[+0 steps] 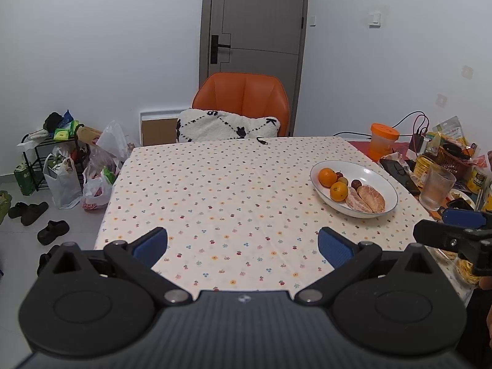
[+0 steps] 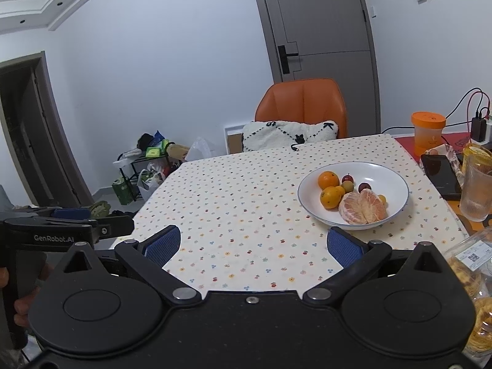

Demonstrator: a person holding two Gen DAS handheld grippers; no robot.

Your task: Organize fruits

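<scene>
Right of centre on the tabletop (image 2: 240, 203), a white bowl (image 2: 396, 184) is holding the fruits (image 2: 363, 206). Both tongs, left (image 1: 243, 244) and right (image 2: 253, 243), are hovering apart, empty. Squeezing risks crushing the soft peeled citrus.

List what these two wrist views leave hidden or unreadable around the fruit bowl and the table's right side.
- White bowl: the small fruits are too small to name; the peeled citrus hides most of a yellow one.
- Packaged food, right wrist view: cut off by the frame edge, label unreadable.
- Clutter behind the ribbed glass, left wrist view: overlapping, cropped.
- Right gripper, left wrist view: only partly in frame.
</scene>
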